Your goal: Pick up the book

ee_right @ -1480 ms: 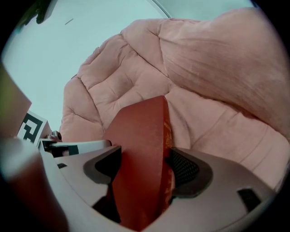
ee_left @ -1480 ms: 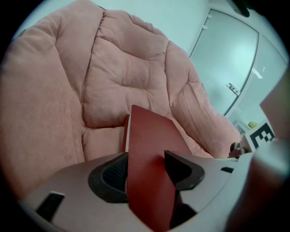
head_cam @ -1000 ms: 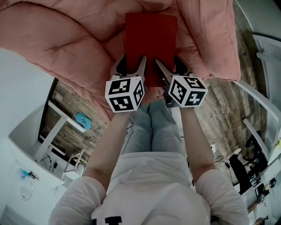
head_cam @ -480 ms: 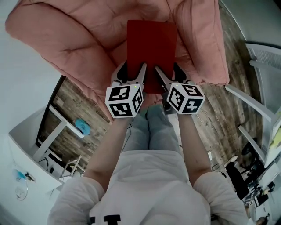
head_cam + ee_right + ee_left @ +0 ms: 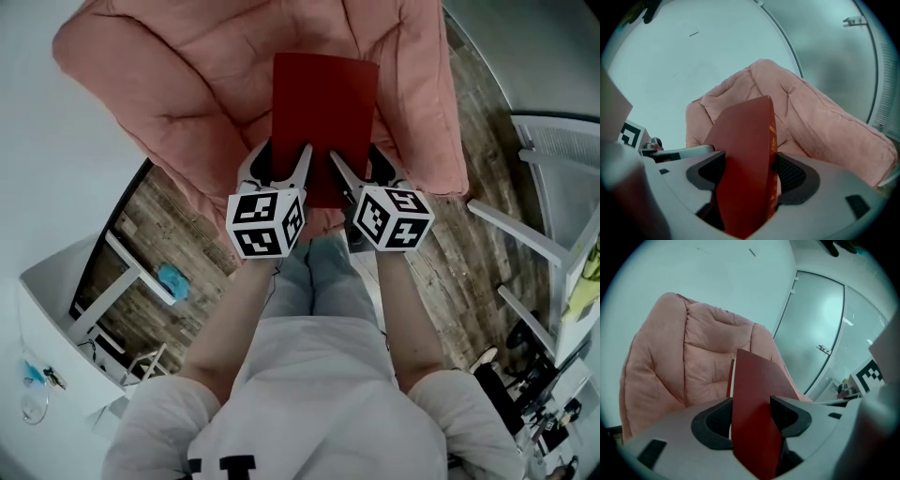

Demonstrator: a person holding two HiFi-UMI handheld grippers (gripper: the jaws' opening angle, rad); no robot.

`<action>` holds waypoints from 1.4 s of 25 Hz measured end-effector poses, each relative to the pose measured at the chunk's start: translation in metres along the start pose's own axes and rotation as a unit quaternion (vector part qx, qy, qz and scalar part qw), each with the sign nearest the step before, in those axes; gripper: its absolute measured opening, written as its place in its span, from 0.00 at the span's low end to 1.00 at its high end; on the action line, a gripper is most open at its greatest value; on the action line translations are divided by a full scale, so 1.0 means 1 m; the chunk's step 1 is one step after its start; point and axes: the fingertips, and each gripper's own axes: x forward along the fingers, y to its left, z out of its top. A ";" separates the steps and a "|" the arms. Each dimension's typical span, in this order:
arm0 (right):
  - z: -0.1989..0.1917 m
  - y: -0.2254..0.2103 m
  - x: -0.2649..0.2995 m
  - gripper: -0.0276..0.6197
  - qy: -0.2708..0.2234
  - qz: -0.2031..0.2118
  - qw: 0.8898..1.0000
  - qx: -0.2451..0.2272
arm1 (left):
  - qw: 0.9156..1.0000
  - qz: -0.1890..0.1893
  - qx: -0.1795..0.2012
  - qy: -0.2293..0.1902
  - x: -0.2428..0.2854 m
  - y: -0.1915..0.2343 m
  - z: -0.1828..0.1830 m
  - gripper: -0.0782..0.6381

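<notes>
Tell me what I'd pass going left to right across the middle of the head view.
Blue thing on the floor → left gripper → right gripper → white bar. Both grippers clamp the red book, which overlaps them, so I skip it.

The head view looks steeply down from above the person's shoulders. It sits well behind the left gripper (image 5: 279,161) and right gripper (image 5: 364,167) and sees both from the rear. Ahead of them lie the flat dark-red hardcover book (image 5: 323,108) and the padded pink fabric armchair (image 5: 197,84).

The left gripper view sits just behind its own jaws and faces forward along them. The book (image 5: 754,427) pinched between them fills the near centre, the armchair (image 5: 684,357) lies beyond, and the right gripper's marker cube (image 5: 871,374) shows at its right edge.

The right gripper view mirrors this, with the book (image 5: 745,164) close between its jaws, the armchair (image 5: 820,117) beyond, and the left gripper's marker cube (image 5: 630,134) at its left edge.

All three views share the book and the armchair.
</notes>
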 end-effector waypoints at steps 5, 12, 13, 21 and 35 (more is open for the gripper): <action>0.016 0.015 -0.012 0.57 -0.006 0.000 1.000 -0.007 | 1.000 -0.001 0.001 -0.013 -0.016 -0.004 0.018 0.44; 0.041 0.029 -0.032 0.57 -0.018 0.003 1.000 -0.018 | 0.999 -0.005 0.006 -0.033 -0.035 -0.017 0.045 0.44; 0.045 0.032 -0.035 0.57 -0.020 0.004 1.000 -0.021 | 0.999 -0.005 0.005 -0.036 -0.038 -0.018 0.048 0.44; 0.075 0.045 -0.053 0.57 -0.041 0.008 0.999 -0.035 | 0.998 -0.006 0.013 -0.063 -0.054 -0.032 0.080 0.44; 0.117 0.078 -0.084 0.57 -0.078 0.022 0.995 -0.063 | 0.993 -0.012 0.029 -0.115 -0.092 -0.046 0.127 0.44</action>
